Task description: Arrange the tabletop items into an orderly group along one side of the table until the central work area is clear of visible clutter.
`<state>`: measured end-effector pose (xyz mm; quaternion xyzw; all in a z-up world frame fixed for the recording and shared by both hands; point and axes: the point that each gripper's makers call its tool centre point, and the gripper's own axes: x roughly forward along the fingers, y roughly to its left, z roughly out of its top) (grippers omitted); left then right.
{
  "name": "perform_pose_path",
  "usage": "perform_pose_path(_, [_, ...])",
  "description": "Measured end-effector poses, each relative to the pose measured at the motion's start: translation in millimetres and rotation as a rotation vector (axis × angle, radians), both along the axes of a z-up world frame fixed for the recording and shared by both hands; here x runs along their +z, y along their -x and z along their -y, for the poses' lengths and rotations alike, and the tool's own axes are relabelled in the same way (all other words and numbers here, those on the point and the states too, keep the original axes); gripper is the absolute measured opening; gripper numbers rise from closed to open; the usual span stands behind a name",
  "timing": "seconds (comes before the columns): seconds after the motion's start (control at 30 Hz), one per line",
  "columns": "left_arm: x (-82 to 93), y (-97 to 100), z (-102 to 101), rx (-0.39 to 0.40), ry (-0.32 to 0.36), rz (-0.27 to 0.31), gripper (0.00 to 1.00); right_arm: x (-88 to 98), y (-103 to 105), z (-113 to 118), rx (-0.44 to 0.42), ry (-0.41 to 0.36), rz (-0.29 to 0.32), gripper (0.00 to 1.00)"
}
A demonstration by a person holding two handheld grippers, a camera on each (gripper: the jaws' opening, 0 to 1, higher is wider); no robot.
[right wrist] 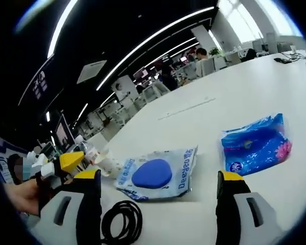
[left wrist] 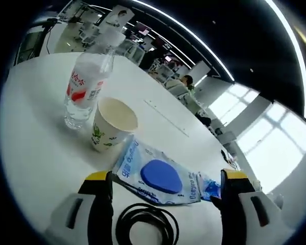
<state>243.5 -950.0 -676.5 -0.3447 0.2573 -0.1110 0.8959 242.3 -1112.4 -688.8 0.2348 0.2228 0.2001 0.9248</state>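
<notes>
I see a broad white tabletop [left wrist: 35, 148] running off into an open-plan office with long ceiling light strips, rows of desks and bright windows; a thin seam crosses the surface well beyond my left gripper [left wrist: 166, 196]; its fingers stand apart with nothing between them; a coiled black cable [left wrist: 145, 224] lies just inside them, and the flat blue-and-white packet [left wrist: 155, 176] sits right ahead of their tips; beyond it, touching its far corner, stands an empty paper cup [left wrist: 112, 125], with a clear water bottle [left wrist: 86, 89] upright just behind; my right gripper [right wrist: 158, 186] also has its fingers spread and empty; a blue tissue pack [right wrist: 255, 145] rests ahead of its right finger; seated people show far off.
</notes>
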Motion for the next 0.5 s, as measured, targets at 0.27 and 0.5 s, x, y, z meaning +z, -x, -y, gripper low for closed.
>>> perform_pose_path(0.27, [2.7, 1.6, 9, -0.046, -0.057, 0.020, 0.83, 7.0, -2, 3, 0.012, -0.008, 0.018, 0.93])
perform_pose_path(0.5, [3.1, 3.3, 24, -0.153, -0.184, 0.068, 0.82, 7.4, 4, 9, 0.102, 0.110, 0.060, 0.91])
